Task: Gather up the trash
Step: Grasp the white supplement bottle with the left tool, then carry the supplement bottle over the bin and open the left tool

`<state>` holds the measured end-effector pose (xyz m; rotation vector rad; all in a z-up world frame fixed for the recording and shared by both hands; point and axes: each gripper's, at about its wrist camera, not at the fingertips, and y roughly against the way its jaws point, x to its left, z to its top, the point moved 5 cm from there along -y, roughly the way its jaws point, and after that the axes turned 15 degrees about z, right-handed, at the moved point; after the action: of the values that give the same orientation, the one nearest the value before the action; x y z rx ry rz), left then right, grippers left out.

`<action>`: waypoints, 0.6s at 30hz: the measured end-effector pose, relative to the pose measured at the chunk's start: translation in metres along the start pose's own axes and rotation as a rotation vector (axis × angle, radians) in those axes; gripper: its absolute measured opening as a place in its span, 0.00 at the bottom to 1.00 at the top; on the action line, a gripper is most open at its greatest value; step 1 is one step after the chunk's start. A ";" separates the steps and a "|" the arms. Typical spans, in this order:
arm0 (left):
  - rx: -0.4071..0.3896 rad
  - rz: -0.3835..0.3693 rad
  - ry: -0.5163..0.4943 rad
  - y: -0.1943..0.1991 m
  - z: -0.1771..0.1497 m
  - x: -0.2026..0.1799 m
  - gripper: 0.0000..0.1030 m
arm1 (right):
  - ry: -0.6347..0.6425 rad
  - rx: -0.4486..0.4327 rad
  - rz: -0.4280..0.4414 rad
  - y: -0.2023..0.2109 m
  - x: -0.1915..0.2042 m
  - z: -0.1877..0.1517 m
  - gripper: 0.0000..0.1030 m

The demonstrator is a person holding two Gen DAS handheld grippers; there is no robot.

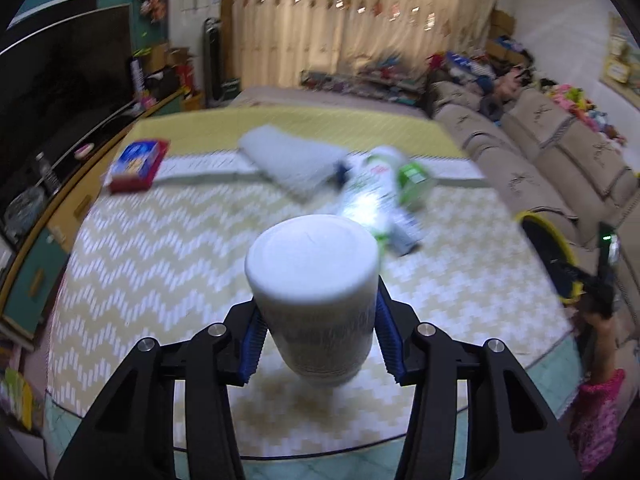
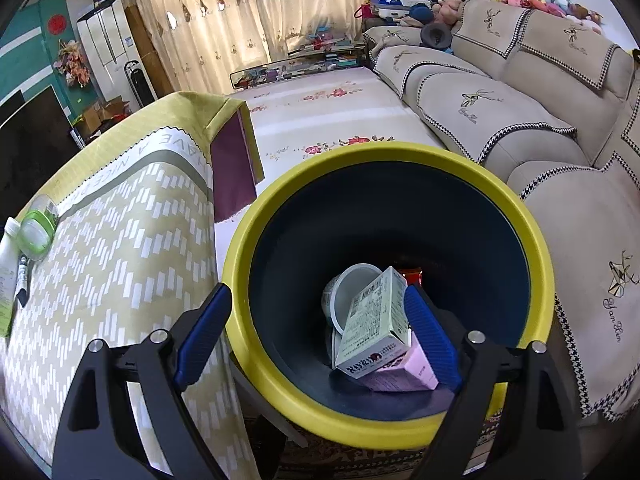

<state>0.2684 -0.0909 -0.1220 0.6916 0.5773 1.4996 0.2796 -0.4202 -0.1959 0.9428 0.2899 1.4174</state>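
My left gripper (image 1: 318, 320) is shut on a white paper cup (image 1: 312, 264), its blue pads (image 1: 252, 344) pressing on both sides; the cup hangs above the zigzag tablecloth (image 1: 160, 264). Farther back on the table lie a clear plastic bottle (image 1: 370, 192), a green-lidded container (image 1: 414, 180) and a small carton (image 1: 404, 236). My right gripper (image 2: 318, 296) stands open over a dark bin with a yellow rim (image 2: 400, 152), one finger on each side of the near rim. Inside the bin are a white cup (image 2: 348, 292), a green carton (image 2: 376, 320) and a pink carton (image 2: 404, 372).
A folded grey cloth (image 1: 292, 160) and a red and blue box (image 1: 138, 164) lie at the table's far side. A beige sofa (image 2: 540, 120) runs right of the bin. A TV cabinet (image 1: 60, 200) lines the left. A person's pink sleeve (image 1: 596, 412) shows by the bin (image 1: 534, 218).
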 end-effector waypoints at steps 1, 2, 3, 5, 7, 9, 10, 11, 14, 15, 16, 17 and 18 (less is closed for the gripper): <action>-0.016 -0.016 -0.013 0.005 0.004 -0.007 0.47 | -0.002 -0.003 0.001 0.002 0.000 -0.001 0.81; -0.027 -0.027 -0.023 0.008 0.006 -0.013 0.47 | -0.005 -0.006 0.005 0.004 0.000 -0.001 0.81; -0.042 -0.050 -0.041 0.012 0.011 -0.024 0.47 | -0.008 -0.010 0.008 0.006 -0.001 -0.002 0.81; -0.058 -0.087 -0.063 0.016 0.017 -0.041 0.47 | -0.014 -0.019 0.015 0.012 -0.003 -0.003 0.81; -0.073 -0.110 -0.084 0.018 0.021 -0.057 0.47 | -0.017 -0.023 0.018 0.016 -0.006 -0.004 0.81; -0.088 -0.130 -0.109 0.018 0.027 -0.074 0.47 | -0.020 -0.026 0.016 0.020 -0.009 -0.007 0.81; -0.091 -0.137 -0.117 0.018 0.028 -0.081 0.47 | -0.022 -0.028 0.015 0.023 -0.012 -0.008 0.81; -0.092 -0.146 -0.129 0.017 0.032 -0.090 0.47 | -0.024 -0.030 0.014 0.025 -0.014 -0.008 0.81; -0.094 -0.174 -0.166 0.014 0.038 -0.118 0.47 | -0.028 -0.044 0.001 0.035 -0.023 -0.007 0.81; -0.095 -0.189 -0.187 0.013 0.042 -0.131 0.47 | -0.028 -0.050 -0.004 0.038 -0.025 -0.007 0.81; -0.096 -0.203 -0.206 0.011 0.045 -0.142 0.47 | -0.030 -0.058 -0.009 0.042 -0.028 -0.007 0.81; -0.098 -0.218 -0.224 0.010 0.048 -0.155 0.47 | -0.033 -0.068 -0.014 0.047 -0.031 -0.006 0.81; -0.100 -0.247 -0.254 0.009 0.052 -0.175 0.47 | -0.036 -0.078 -0.019 0.051 -0.034 -0.006 0.81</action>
<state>0.2989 -0.2684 -0.0923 0.6936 0.3762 1.1817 0.2329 -0.4556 -0.1756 0.8987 0.2153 1.3831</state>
